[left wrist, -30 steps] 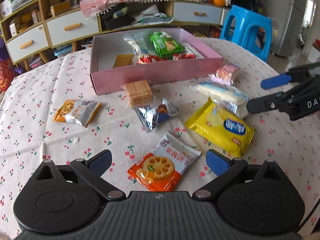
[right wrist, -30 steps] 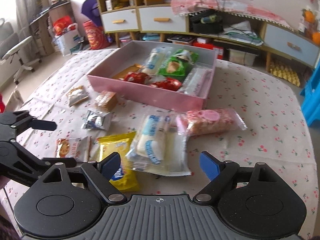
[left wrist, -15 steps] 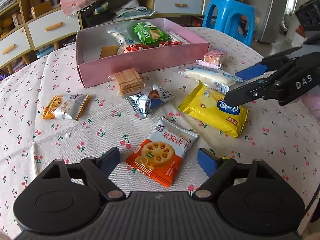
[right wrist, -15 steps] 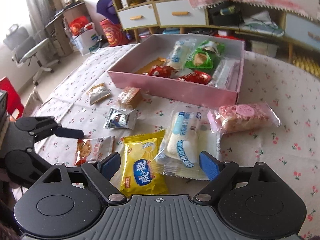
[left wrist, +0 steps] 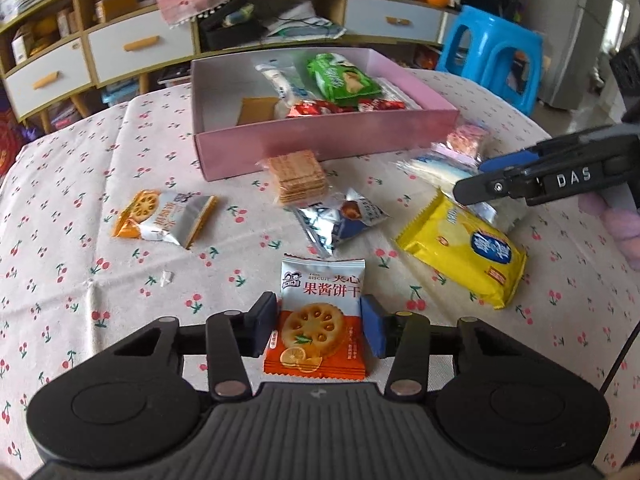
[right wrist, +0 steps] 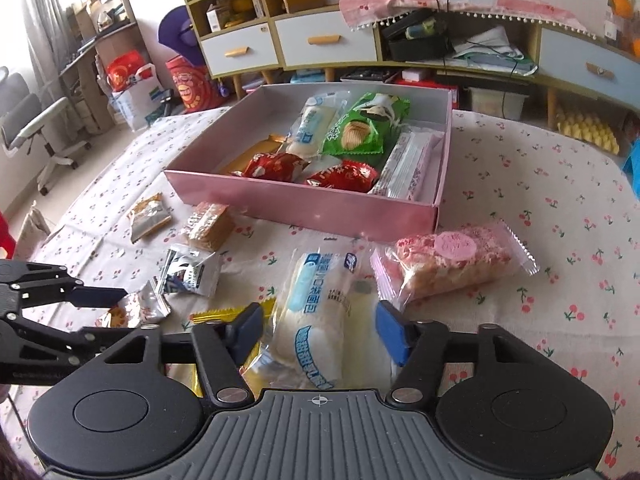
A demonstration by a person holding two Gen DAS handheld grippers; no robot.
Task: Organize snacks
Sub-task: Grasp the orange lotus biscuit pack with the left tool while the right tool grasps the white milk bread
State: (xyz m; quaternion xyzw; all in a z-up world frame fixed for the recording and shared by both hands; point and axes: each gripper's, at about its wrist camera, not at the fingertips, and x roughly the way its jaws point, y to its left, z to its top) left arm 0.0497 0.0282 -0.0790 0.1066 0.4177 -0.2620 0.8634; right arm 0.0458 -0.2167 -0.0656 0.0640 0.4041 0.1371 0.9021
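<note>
A pink box [left wrist: 320, 142] holding several snacks stands at the back of the table; it also shows in the right wrist view [right wrist: 304, 204]. My left gripper [left wrist: 320, 326] is shut on an orange-and-white biscuit pack [left wrist: 318, 320], its pads pressing both sides. My right gripper [right wrist: 320, 330] has its jaws around a white bread pack [right wrist: 320, 312], pads close to its sides; contact is unclear. A yellow pack [left wrist: 464, 254], a silver pack [left wrist: 340, 222], a cracker stack [left wrist: 296, 176], a second orange biscuit pack [left wrist: 164, 218] and a pink cake pack [right wrist: 448, 266] lie loose.
The round table has a cherry-print cloth [left wrist: 80, 280]. A blue stool [left wrist: 492, 52] stands behind right. Shelves and drawers [right wrist: 320, 44] line the back wall. An office chair [right wrist: 36, 128] is at far left.
My left gripper came forward and down and closed its jaws on the orange biscuit pack. My right gripper lowered over the white bread pack and its jaws narrowed around it.
</note>
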